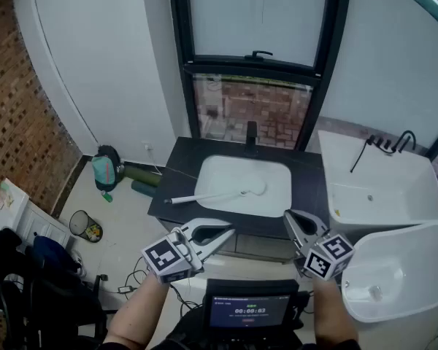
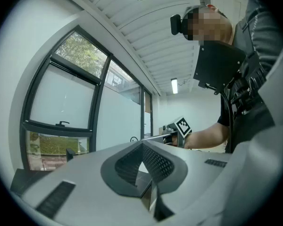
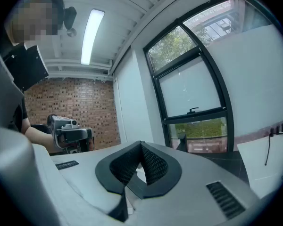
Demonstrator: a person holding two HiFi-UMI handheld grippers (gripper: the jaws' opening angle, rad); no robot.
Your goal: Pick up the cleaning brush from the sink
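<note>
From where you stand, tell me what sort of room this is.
Probably a washroom or laundry area: a white sink set in a dark counter under a window, a brush lying in it, and a white tub to its right.

We see a black faucet (image 1: 252, 133) standing at the back edge of the dark countertop (image 1: 174, 189), below a black-framed window (image 1: 259, 20). On the floor to the countertop's left, a green bag (image 1: 104, 172) sits by the white wall, and a mesh wastebasket (image 1: 82, 225) stands nearer us. At the right is a white tub (image 1: 394, 192) with black taps (image 1: 396, 144) at its back edge. A brick wall (image 1: 14, 130) runs along the left.
</note>
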